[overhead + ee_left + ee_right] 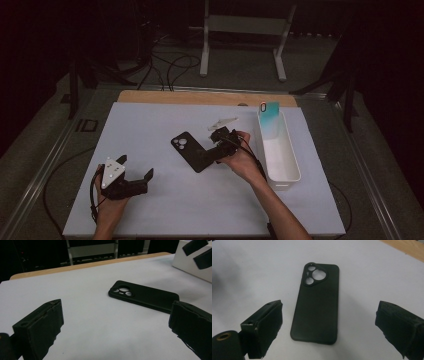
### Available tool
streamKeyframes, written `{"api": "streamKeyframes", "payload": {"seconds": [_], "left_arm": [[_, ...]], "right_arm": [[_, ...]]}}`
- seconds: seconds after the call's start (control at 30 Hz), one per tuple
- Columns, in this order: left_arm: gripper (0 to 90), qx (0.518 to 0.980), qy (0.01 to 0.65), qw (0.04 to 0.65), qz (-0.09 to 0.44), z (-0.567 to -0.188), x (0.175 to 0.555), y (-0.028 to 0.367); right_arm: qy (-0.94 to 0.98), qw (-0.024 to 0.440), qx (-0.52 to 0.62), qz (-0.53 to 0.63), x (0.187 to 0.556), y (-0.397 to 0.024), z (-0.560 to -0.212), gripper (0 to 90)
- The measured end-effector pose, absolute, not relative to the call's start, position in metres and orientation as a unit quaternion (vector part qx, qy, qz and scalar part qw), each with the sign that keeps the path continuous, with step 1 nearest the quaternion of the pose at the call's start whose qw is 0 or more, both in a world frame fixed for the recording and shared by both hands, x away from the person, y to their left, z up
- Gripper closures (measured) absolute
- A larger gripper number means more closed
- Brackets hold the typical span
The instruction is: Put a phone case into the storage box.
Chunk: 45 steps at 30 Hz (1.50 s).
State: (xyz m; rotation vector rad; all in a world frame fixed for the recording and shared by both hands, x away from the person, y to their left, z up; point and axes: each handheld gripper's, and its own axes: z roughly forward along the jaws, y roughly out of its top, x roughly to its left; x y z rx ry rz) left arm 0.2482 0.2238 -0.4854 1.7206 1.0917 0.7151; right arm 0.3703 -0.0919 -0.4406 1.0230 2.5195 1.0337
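A black phone case lies back-up on the white sheet, camera cutouts toward the far left. My right gripper is at its near end, held by a hand. In the right gripper view the case lies flat between the wide-apart jaws of the open gripper, which do not touch it. My left gripper is open near the front left, well apart from the case. In the left gripper view the case lies ahead and to the right of the empty left gripper.
A long white bin stands to the right of the right hand, with a teal phone case leaning at its far end. The bin's corner is in the left gripper view. A wooden table edge runs along the back.
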Motion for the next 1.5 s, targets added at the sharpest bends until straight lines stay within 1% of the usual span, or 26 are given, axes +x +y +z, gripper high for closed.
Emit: {"api": "streamKeyframes", "payload": {"seconds": [0.8, 1.2, 1.5], "left_arm": [[0.3, 0.703, 0.446, 0.471, 0.292, -0.486, 0.248, 0.224], [0.3, 0.704, 0.446, 0.470, 0.290, -0.486, 0.248, 0.224], [0.3, 0.704, 0.446, 0.470, 0.290, -0.486, 0.248, 0.225]], "right_arm": [[0.875, 0.085, 0.356, 0.318, 0.387, -0.069, -0.477, 7.6], [0.887, 0.069, 0.352, 0.291, 0.391, -0.060, -0.494, 7.7], [0.893, 0.065, 0.350, 0.277, 0.391, -0.054, -0.504, 7.8]]}}
